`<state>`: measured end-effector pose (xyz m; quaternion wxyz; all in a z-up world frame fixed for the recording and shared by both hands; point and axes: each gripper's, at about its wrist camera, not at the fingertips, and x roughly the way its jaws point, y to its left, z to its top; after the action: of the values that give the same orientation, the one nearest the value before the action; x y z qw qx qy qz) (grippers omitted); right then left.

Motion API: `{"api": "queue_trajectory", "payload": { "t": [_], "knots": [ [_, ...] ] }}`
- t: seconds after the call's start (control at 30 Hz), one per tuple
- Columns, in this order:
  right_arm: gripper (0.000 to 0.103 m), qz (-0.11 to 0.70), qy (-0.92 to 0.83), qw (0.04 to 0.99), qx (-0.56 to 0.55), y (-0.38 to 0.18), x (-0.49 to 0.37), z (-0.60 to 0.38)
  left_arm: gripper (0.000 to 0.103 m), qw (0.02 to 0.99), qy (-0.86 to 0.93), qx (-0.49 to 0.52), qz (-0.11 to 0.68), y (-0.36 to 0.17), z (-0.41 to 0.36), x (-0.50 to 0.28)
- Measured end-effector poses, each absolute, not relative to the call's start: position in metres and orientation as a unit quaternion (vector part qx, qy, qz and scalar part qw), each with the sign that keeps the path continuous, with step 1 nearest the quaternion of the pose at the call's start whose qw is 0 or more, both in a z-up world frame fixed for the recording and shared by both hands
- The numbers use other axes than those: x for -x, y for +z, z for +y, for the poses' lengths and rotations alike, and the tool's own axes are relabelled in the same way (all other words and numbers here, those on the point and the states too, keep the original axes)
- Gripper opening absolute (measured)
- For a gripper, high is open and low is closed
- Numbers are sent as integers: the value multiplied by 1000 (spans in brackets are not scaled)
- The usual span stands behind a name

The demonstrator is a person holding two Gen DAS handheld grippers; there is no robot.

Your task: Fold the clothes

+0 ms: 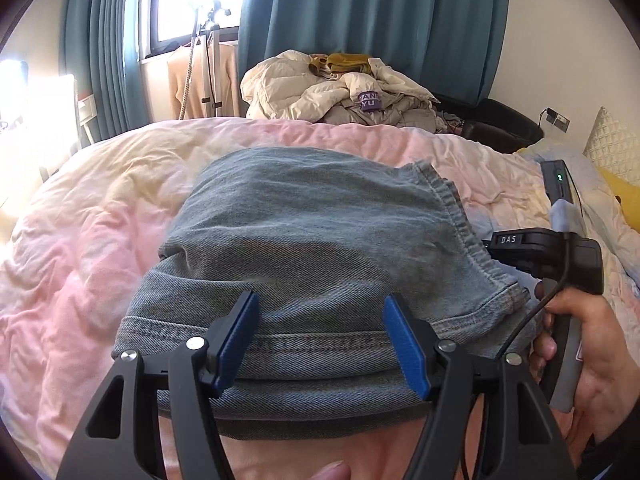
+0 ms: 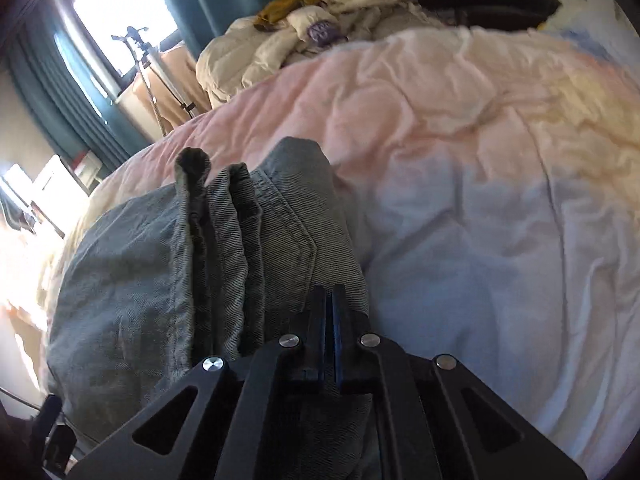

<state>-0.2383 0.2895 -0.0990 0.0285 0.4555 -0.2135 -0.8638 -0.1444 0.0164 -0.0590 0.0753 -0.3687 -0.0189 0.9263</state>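
Where jeans [image 1: 312, 240] lie: pink duvet [image 1: 100, 216].

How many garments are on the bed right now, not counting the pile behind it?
1. The folded jeans lie on the pink duvet, under the left gripper and at the shut right gripper. More could be hidden beyond the views.

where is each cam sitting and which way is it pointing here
Left wrist: on the left gripper, angled down across folded jeans toward the curtains; its open fingers and a hand holding the other tool show.
Right wrist: on the right gripper, angled down over the jeans' stacked edges; its shut fingers show.
Shared: jeans, pink duvet, cream jacket pile, window.
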Motion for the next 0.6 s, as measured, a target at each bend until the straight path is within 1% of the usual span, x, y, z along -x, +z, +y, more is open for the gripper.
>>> {"api": "queue_trajectory", "payload": {
  "t": [0.03, 0.07, 0.1, 0.17, 0.23, 0.27, 0.3, 0.33, 0.43, 0.53, 0.57, 0.6],
  "knots": [
    [2, -221, -866, 31, -448, -93, 236, 292, 67, 75, 926, 371, -21, -59, 16, 145],
    [6, -229, -868, 33, -439, -88, 234, 295, 67, 76, 925, 372, -22, -60, 16, 145],
    [6, -237, -870, 38, -430, -82, 231, 297, 67, 76, 924, 373, -24, -60, 15, 145],
    [8, -256, -876, 71, -403, -67, 223, 296, 67, 76, 924, 374, -26, -60, 15, 146],
    [35, -278, -872, 105, -390, -59, 214, 294, 67, 76, 924, 374, -27, -60, 14, 146],
    [64, -287, -869, 118, -386, -56, 209, 292, 67, 77, 924, 374, -28, -60, 14, 146],
    [79, -290, -867, 128, -385, -57, 206, 289, 67, 77, 924, 375, -29, -60, 14, 146],
    [79, -287, -865, 135, -389, -58, 205, 285, 67, 77, 923, 375, -30, -60, 13, 146],
    [79, -228, -857, 125, -445, -73, 213, 264, 67, 77, 923, 375, -32, -59, 13, 145],
    [76, -161, -874, 103, -448, -79, 214, 245, 67, 77, 923, 376, -33, -59, 12, 146],
    [68, -152, -878, 101, -443, -77, 211, 243, 67, 77, 923, 377, -34, -59, 12, 146],
    [50, -150, -879, 106, -440, -73, 209, 242, 67, 77, 922, 377, -35, -59, 12, 146]
  ]
}}
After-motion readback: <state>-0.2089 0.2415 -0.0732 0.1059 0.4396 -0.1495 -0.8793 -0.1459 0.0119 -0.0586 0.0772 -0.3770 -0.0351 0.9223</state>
